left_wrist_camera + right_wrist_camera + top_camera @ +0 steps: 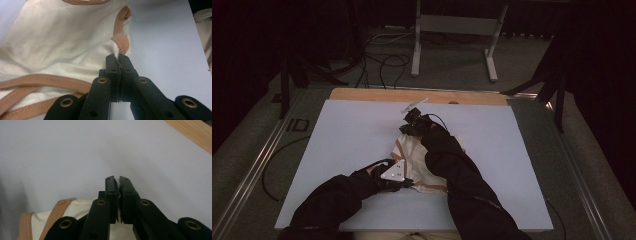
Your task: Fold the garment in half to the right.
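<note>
Pinching the cream garment (418, 159), the left hand-held gripper (408, 183) grasps its 6 o'clock trim, the right hand-held gripper (408, 129) its 12 o'clock edge; lifting evenly should prevent bunching.

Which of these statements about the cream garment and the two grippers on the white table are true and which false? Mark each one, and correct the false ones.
1. The left gripper is shut on the garment. True.
2. The garment is dark blue with white trim. False: it is cream with tan trim.
3. The right gripper has its jaws closed on a bit of the cream fabric. True.
4. The garment hangs over the edge of the table. False: it lies on the white surface, near the middle.
5. The person's sleeves are white. False: they are black.
</note>
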`<state>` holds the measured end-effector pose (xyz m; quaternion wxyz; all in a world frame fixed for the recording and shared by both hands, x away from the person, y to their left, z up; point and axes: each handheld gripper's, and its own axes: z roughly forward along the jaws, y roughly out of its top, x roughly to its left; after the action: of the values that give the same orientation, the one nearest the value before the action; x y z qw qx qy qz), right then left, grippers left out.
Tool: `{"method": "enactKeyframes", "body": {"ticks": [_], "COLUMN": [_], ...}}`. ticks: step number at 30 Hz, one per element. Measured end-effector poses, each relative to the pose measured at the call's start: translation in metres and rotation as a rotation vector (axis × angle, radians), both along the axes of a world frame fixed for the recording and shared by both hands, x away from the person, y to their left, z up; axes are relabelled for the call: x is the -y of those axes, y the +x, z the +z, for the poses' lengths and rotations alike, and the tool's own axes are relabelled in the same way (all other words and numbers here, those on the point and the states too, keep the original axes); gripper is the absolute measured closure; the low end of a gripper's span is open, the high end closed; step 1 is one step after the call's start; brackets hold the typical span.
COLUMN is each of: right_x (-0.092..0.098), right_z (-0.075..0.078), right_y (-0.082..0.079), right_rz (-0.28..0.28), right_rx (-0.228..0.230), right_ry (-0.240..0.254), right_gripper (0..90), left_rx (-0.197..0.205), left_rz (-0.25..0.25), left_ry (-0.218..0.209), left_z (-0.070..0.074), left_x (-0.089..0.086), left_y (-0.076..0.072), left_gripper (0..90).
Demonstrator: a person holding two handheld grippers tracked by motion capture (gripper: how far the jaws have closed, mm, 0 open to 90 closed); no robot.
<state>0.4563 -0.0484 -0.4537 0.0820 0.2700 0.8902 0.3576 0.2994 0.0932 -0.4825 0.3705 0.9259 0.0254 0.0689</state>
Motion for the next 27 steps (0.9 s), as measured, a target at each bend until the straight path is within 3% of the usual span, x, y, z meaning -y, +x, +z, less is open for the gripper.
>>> {"method": "enactKeyframes", "body": {"ticks": [27], "right_x": [0.050], "right_z": [0.022], "right_y": [-0.001], "right_rz": [-0.072], "right_rx": [0.025], "right_ry": [0.026], "right_gripper": [86.6], "left_rx": [0.024], "left_rz": [-0.080], "left_ry": [0.005], "left_z": [0.024], "left_x": [0.033], "left_y": [0.008], "left_gripper": [89.3]}}
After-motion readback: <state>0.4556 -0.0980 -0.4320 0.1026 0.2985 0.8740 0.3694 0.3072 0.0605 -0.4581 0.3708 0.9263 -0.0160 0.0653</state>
